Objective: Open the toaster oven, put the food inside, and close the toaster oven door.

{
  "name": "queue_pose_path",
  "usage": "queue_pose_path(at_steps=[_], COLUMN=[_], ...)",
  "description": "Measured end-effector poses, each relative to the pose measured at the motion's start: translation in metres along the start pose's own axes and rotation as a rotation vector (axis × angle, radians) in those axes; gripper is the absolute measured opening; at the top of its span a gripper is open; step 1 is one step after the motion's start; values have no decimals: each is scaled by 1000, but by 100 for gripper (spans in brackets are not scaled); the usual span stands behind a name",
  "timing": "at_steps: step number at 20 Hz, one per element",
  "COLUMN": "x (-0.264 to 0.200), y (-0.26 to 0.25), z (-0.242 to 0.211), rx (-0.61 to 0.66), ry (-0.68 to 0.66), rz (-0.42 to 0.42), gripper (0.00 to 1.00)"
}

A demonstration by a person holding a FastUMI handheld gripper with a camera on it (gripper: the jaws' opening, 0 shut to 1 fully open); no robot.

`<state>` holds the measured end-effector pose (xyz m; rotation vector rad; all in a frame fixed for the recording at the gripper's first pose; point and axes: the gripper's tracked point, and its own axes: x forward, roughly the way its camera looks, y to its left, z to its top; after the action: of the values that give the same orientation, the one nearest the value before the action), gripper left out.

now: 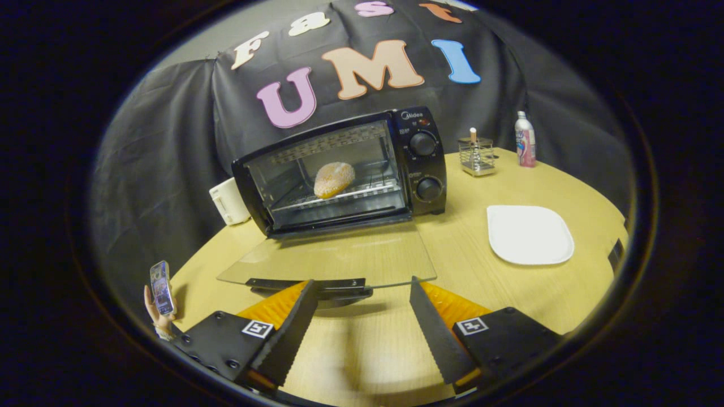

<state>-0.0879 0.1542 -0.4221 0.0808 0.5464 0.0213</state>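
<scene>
Claw (362, 285) agape; toaster oven (345, 169) door claw-ward.

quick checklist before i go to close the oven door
1. Food on the rack inside the toaster oven: ok.
2. Glass door folded fully down, flat over the table: ok.
3. Door handle just ahead of the fingers, nothing lying on the glass: ok.
4. Gripper open and holding nothing: ok.
5. White plate sits off to the side, apart from the door: ok.
6. Fingers under the handle to lift it: not ok, they are short of it.
</scene>
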Motion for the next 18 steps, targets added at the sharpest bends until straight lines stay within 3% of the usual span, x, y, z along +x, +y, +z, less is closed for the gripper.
queue_pose_path(at_steps=[13, 18], x=[7, 23], y=[16, 23], z=[69, 111], rx=[53, 135], ry=[-101, -169], rz=[81, 120], gripper=[100, 100])
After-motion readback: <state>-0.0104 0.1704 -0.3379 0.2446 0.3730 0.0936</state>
